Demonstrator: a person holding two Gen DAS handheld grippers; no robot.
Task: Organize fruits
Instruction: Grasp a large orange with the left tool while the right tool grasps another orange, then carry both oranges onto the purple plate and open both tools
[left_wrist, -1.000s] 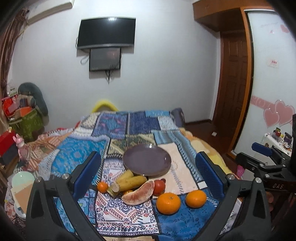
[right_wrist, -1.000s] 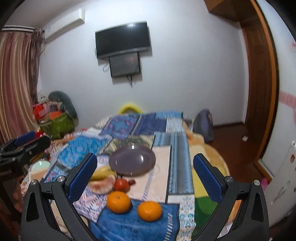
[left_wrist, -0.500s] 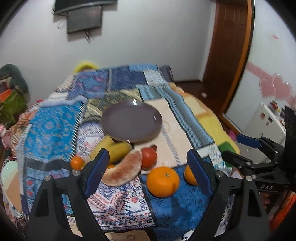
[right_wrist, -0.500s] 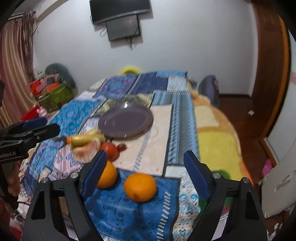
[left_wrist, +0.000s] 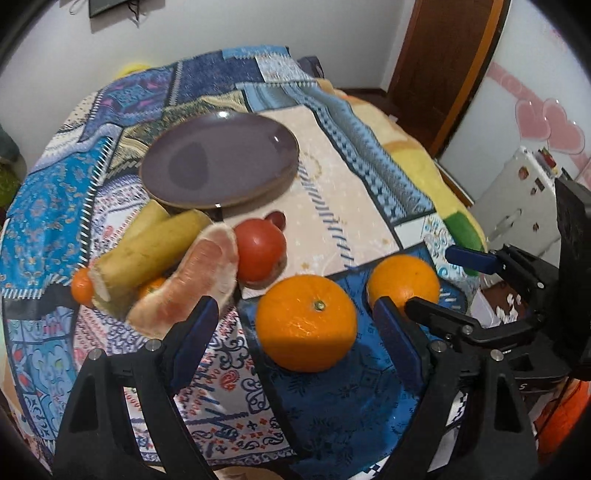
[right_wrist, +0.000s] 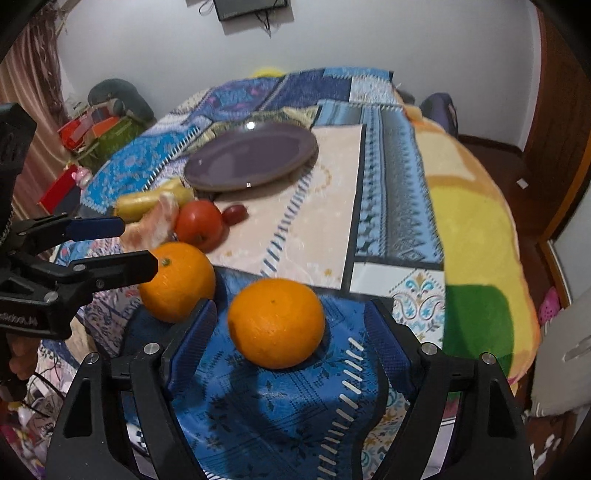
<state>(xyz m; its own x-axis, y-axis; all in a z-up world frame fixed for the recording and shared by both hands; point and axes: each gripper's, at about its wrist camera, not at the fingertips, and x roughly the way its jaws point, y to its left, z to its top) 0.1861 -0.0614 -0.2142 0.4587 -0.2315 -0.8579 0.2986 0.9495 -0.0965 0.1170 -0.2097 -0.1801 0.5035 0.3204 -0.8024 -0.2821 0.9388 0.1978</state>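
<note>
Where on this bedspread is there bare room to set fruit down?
The purple plate is bare, and so is the beige cloth panel to its right. Crowded: bananas, pomelo wedge, tomato and two oranges in front.

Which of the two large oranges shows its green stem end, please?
The left orange, framed by the left gripper; the right orange shows plain peel.

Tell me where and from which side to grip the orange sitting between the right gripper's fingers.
Grip the orange across its widest middle, coming down from above and the near side, as the right gripper is already aimed. It is round, so only the widest part gives the pads a firm seat. The second orange is close on its left, so slip that finger into the gap. The jaws are open, pads not touching.
</note>
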